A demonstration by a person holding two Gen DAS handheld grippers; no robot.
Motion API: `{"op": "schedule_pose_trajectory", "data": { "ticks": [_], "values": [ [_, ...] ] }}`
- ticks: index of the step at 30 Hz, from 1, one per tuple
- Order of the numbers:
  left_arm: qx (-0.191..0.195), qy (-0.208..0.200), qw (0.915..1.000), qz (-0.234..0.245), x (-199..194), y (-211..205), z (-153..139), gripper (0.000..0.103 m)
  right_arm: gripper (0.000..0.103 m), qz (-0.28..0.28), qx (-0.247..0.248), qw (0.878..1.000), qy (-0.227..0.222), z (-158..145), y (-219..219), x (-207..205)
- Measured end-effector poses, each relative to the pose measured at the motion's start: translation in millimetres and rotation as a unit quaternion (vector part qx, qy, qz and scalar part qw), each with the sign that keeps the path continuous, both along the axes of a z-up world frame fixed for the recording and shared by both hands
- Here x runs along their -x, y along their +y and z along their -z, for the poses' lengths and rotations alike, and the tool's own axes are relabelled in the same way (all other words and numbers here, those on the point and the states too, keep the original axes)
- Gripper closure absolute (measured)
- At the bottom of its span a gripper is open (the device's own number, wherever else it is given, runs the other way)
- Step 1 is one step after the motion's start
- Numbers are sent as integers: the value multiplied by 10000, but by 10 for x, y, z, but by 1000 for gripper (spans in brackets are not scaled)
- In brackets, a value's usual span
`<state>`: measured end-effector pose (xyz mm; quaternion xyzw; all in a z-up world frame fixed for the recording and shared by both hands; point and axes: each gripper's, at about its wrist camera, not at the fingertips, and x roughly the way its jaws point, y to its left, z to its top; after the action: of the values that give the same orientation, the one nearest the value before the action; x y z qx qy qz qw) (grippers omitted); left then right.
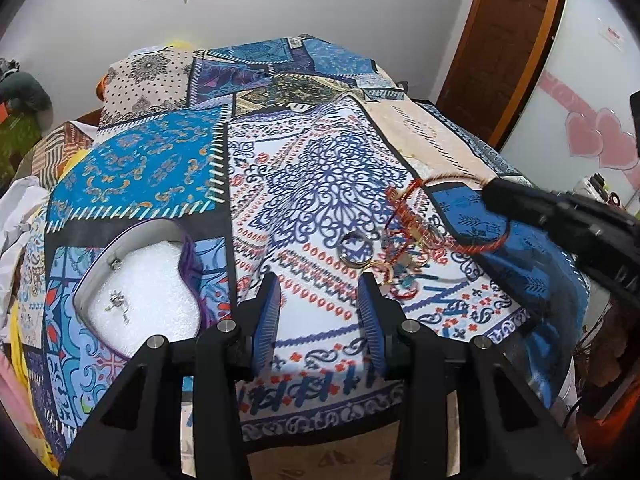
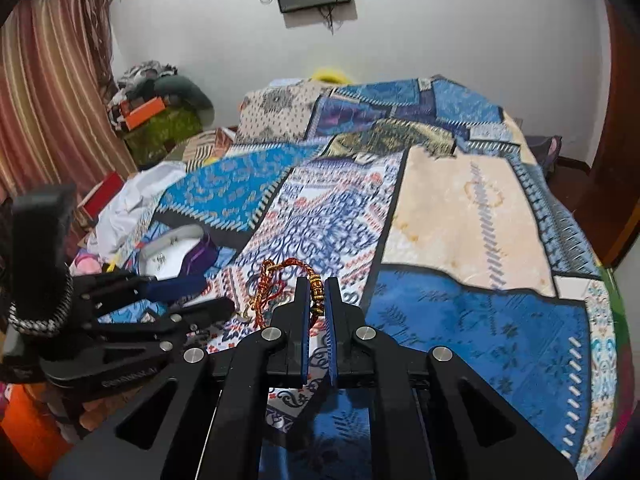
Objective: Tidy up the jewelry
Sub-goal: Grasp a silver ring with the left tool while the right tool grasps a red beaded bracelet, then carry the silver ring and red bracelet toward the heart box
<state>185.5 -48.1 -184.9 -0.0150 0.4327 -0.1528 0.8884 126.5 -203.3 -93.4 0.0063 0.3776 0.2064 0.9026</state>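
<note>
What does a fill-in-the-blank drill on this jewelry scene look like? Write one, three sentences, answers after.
1. The right tongs are shut on a red and gold thread ____.
2. The left tongs are ____ and hold nothing.
3. The heart-shaped jewelry box has a ____ foam lining.

Missing words: bracelet; open; white

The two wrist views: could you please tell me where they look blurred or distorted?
Left wrist view: strong fisheye bulge in the bedspread, dark corners, right tool motion-smeared, open box fairly sharp. Right wrist view: same bulge, bracelet in the closed tool sharp, far bedding soft, left tool slightly blurred.
</note>
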Motion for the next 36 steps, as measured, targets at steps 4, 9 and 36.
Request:
{"op": "schedule_pose_trajectory", "data": {
  "ticks": [4,9,36],
  "values": [
    [-17,1,10000,58,-54,-67,9,64,97,177,-36,9997,-136,-92,-115,-15],
    [-16,-15,10000,85,-131,-130,7,64,97,413,31,9989,-227,-132,-259,-37],
    [119,-633,9978,-182,135,83,-417,82,97,310,8,9983,-493,-383,-87,60]
  ]
}}
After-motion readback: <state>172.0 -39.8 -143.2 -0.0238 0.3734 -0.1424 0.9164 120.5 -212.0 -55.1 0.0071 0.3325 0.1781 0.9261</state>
